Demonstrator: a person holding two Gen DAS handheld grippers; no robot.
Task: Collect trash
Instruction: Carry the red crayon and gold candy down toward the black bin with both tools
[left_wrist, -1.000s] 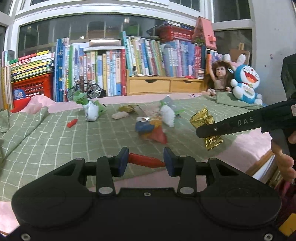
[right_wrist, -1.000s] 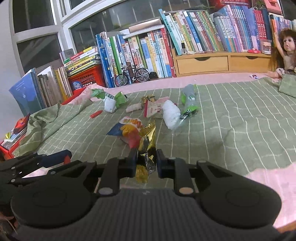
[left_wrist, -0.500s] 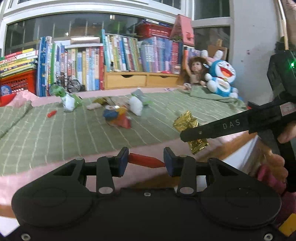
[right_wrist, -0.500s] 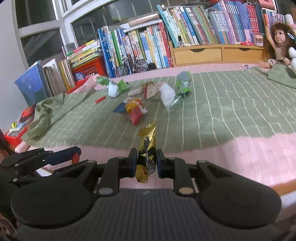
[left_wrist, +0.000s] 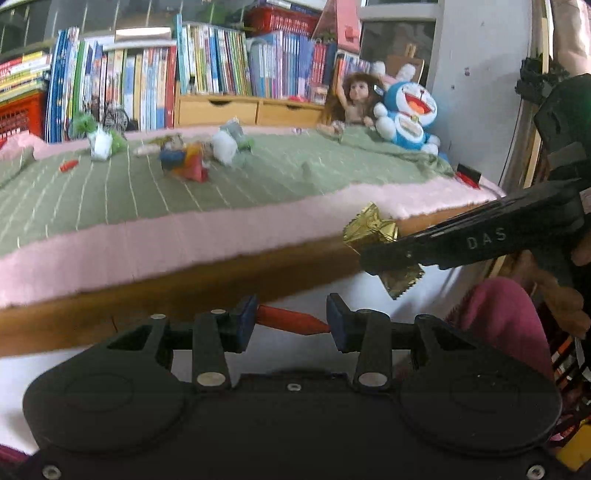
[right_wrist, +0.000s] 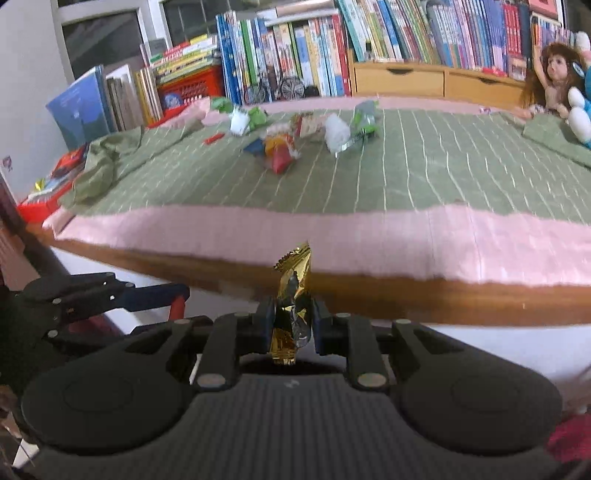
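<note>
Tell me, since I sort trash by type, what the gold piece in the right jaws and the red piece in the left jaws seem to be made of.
Gold wrapper: looks like metallised foil film, shiny, crinkled, with a serrated sealed edge. Red piece: smooth, matte and tapered to a point; probably plastic, possibly wax or a twisted wrapper; the view leaves it open.

Motion blur smears the wrapper heap on the bed.

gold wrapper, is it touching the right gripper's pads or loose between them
Touching. The right wrist view shows the gold wrapper pinched upright between both pads of the right gripper, with no gap on either side.
</note>
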